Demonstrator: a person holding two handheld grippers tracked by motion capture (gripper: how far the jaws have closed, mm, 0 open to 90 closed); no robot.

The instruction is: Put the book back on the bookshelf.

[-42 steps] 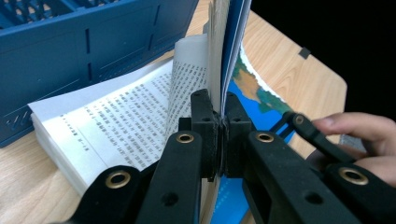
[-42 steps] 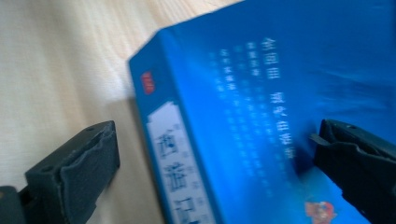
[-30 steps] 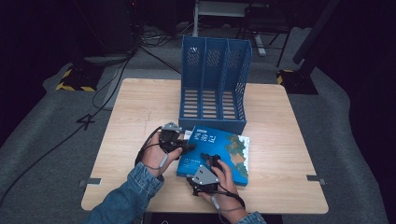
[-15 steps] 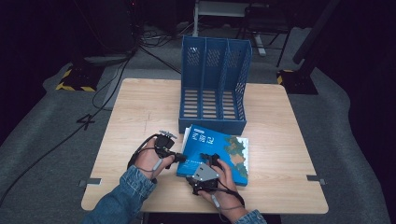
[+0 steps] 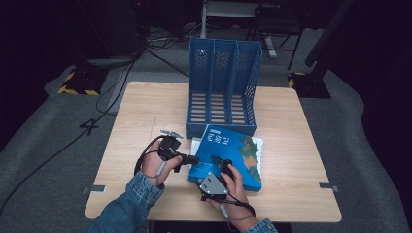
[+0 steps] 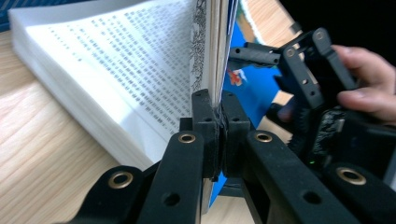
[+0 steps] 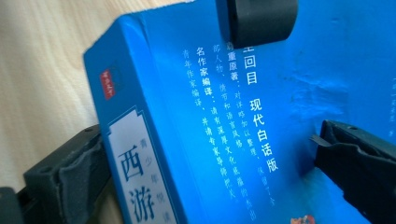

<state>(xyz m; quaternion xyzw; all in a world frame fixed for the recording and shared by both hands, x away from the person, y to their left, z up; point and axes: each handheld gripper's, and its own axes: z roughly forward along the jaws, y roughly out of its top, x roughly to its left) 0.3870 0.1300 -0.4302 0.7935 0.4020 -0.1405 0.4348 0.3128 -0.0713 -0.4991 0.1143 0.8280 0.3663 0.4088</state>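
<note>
Between the jaws of your left tool (image 6: 219,135) sits the front cover of the blue book (image 5: 228,155), pinched tight along with a few leaves and lifted off the block of printed pages (image 6: 116,79), which fans away to that tool's left side. Your right tool (image 7: 210,154) straddles the book's spine end: one jaw lies against the counter (image 5: 145,107) beside the spine, the other presses on the blue cover, so the jaws stand apart around the book's thickness with the book held between them. From above, your left tool (image 5: 187,159) meets the book's near-left edge, and your right tool (image 5: 221,167) rests on the cover just beside it, close to your left hand (image 5: 155,162). Beyond both tools, past the book's far edge, stands the blue file rack (image 5: 223,87), upright with its open slots facing you, its base just touching or nearly touching the book; which one, I cannot tell. Your right hand (image 5: 233,189) grips its tool at the counter's near edge.
</note>
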